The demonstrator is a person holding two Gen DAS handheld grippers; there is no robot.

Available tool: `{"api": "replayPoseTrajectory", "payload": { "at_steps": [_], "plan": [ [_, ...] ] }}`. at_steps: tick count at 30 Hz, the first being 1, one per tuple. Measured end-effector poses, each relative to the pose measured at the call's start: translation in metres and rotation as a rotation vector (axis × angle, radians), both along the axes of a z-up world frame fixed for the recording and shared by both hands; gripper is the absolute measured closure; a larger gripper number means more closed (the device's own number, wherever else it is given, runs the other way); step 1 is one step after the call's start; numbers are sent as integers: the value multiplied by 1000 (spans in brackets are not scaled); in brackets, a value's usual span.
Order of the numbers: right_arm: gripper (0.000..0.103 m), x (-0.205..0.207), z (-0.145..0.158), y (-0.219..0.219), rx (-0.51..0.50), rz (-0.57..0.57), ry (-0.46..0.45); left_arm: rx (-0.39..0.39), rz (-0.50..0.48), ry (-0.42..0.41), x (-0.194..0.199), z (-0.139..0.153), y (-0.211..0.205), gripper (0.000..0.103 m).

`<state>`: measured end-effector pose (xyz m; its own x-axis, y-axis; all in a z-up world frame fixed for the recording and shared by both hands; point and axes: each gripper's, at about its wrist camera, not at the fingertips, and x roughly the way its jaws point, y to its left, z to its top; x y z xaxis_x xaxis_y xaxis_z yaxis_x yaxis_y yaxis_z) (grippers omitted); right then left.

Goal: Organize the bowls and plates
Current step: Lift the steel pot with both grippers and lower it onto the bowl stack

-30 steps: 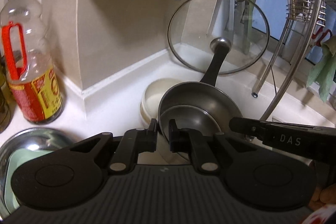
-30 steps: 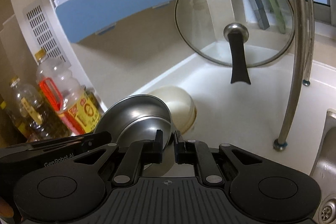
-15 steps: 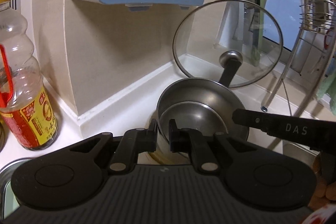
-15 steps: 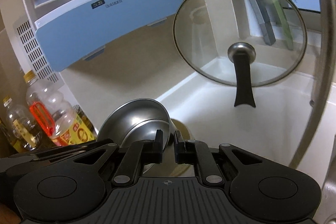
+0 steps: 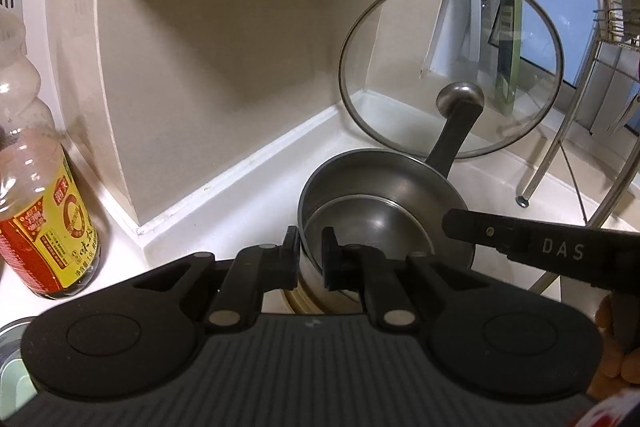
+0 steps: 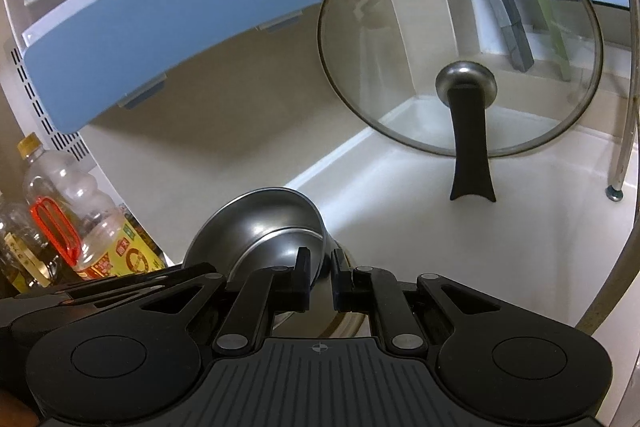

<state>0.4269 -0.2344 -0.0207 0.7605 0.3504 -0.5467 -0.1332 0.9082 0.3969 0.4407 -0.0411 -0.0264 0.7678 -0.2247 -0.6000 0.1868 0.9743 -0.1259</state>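
Observation:
Two nested steel bowls point(image 5: 380, 211) point(image 6: 260, 223) hang between my two grippers above the white counter. My left gripper point(image 5: 311, 251) is shut on their near rim. My right gripper point(image 6: 321, 275) is shut on the rim from the opposite side, and its black body point(image 5: 540, 247) crosses the right of the left wrist view. Just below the stack shows the tan edge of a cream bowl point(image 5: 300, 301) point(image 6: 352, 323), mostly hidden. Whether the steel bowls touch it I cannot tell.
A glass lid point(image 5: 452, 67) point(image 6: 460, 39) leans upright in the counter's corner, just behind the bowls. An oil bottle point(image 5: 40, 207) point(image 6: 100, 227) stands at the left. A blue wall unit point(image 6: 160, 27) hangs above, and a dish rack's leg point(image 5: 560, 147) stands at the right.
Both grippers carried the steel bowls forward toward the corner and slightly down. The cream bowl, plainly seen before, is now almost covered by the stack. The lid looms larger.

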Motion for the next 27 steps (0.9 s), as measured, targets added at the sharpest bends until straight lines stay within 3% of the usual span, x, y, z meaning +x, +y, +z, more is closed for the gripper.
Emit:
{"api": "replayPoseTrajectory", "payload": {
  "at_steps": [13,27],
  "plan": [
    [92,6,-17,-1,2,5,50,16,2,39,8,-15,-3,94],
    [91,7,-18,-6,32,-8,58,28,13,24,5,-13,-1,94]
  ]
}}
